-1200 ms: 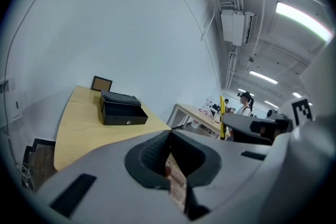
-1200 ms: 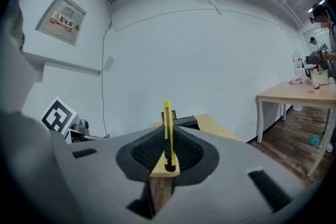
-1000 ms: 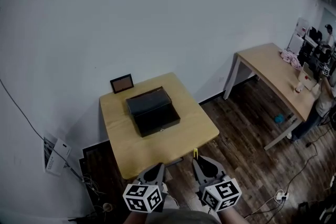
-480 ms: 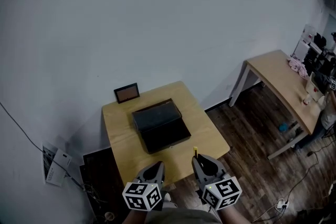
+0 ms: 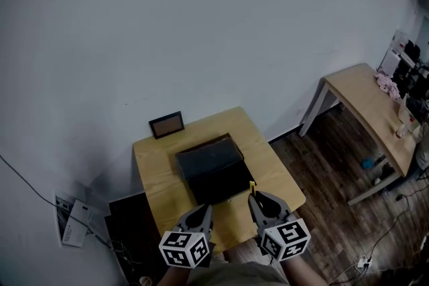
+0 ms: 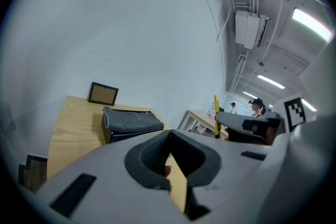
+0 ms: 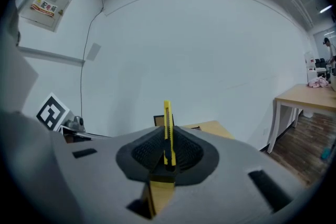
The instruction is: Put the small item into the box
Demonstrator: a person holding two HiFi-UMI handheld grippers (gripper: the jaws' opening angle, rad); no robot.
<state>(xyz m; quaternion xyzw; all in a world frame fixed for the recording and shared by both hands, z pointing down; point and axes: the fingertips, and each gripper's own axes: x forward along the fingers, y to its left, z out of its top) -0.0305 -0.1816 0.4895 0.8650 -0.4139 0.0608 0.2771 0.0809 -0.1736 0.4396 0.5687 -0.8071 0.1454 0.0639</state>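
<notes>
A dark box (image 5: 213, 169) with its lid raised stands in the middle of a small wooden table (image 5: 157, 181); the left gripper view shows the box (image 6: 128, 122) ahead. My right gripper (image 5: 255, 197) is shut on a slim yellow utility knife (image 7: 167, 131) that stands up between its jaws, its tip (image 5: 252, 187) just over the table's near edge. My left gripper (image 5: 201, 212) is shut with nothing in it, hanging at the near edge, left of the right one.
A small framed picture (image 5: 167, 124) leans on the white wall at the table's back. A longer wooden table (image 5: 365, 107) with clutter stands at the right over dark wood flooring. A wall box and cables (image 5: 72, 223) sit low at the left.
Both grippers and the view have moved forward toward the small table; the box now lies closer, just beyond the jaws. The right gripper still holds the knife.
</notes>
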